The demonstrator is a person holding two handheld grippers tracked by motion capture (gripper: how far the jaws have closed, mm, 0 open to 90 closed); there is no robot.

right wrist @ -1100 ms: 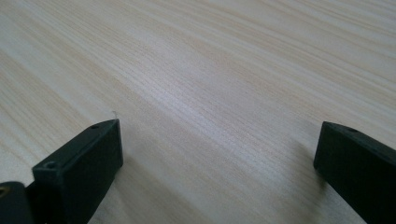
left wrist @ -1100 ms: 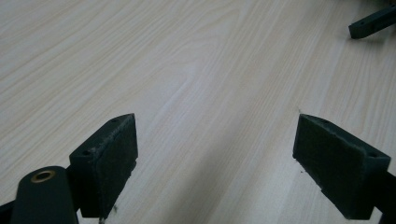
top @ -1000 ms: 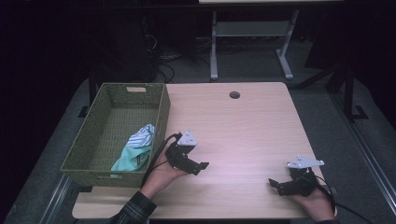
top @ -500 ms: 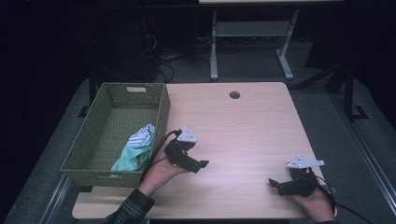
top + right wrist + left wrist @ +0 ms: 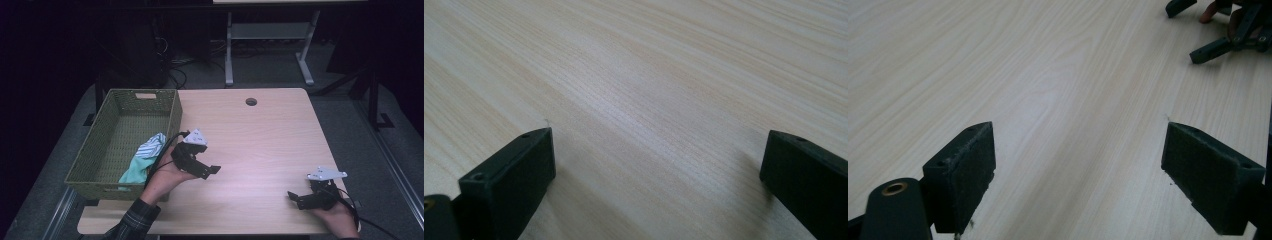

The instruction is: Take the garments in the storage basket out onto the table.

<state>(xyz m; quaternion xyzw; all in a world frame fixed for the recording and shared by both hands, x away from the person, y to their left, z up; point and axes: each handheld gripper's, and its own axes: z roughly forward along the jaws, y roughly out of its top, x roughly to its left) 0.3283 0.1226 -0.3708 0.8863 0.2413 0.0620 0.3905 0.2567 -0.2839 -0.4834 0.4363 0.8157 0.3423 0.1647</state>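
Fingers of the left gripper stood wide and empty over bare table; the right gripper was wide too. Striped cloth lay in the basket, probably dropped there, just beside the left hand.

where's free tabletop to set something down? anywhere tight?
Free: the light wooden table is bare from the round cable hole down to the strip between the left gripper and right gripper, both open. Tight: the left edge, where the green woven basket holds a teal striped cloth beside the left hand.
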